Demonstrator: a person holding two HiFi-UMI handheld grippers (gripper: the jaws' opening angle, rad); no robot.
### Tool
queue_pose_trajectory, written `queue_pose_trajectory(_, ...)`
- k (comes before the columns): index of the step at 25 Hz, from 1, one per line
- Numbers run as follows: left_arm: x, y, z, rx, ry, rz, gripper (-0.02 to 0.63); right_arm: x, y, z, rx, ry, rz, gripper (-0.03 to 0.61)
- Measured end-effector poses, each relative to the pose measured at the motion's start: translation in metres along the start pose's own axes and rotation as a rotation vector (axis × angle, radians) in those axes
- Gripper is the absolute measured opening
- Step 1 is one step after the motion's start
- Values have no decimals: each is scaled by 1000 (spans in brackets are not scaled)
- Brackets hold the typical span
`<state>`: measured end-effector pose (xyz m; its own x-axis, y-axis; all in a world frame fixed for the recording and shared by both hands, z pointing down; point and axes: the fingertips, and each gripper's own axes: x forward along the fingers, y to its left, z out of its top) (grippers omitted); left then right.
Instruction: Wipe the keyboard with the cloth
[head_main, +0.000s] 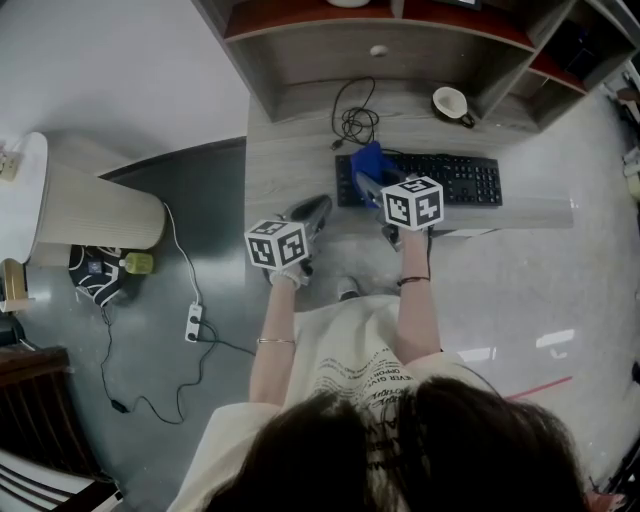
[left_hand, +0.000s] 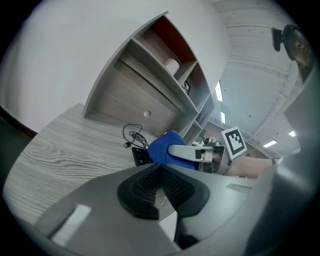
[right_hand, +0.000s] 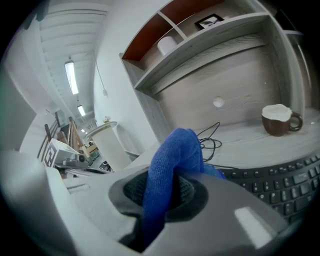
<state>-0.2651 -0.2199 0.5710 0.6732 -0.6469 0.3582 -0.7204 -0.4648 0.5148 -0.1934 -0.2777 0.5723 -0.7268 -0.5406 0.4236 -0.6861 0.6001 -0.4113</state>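
Note:
A black keyboard (head_main: 440, 180) lies on the grey wooden desk (head_main: 290, 170), its keys also low right in the right gripper view (right_hand: 280, 182). My right gripper (head_main: 368, 180) is shut on a blue cloth (head_main: 367, 162), which bulges up between the jaws (right_hand: 170, 165) over the keyboard's left end. The left gripper view shows that cloth (left_hand: 162, 146) and the right gripper (left_hand: 192, 152) from the side. My left gripper (head_main: 312, 212) hovers over bare desk left of the keyboard, its jaws together (left_hand: 162, 187) with nothing between them.
A coiled black cable (head_main: 355, 120) lies behind the keyboard's left end. A brown and white cup (head_main: 452, 103) stands at the back right, under the desk's shelf unit (head_main: 400, 30). A power strip (head_main: 192, 322) and wires lie on the floor to the left.

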Motion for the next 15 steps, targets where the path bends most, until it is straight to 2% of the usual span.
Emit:
queue_pose_trajectory(8,-4,3,1,-9,-15,35,-3,13,13,1,-18,17,57,52)
queue_pose_trajectory(15,-19,11,3,-27,-49,103,-3,22,25,2,-18,27,113,52)
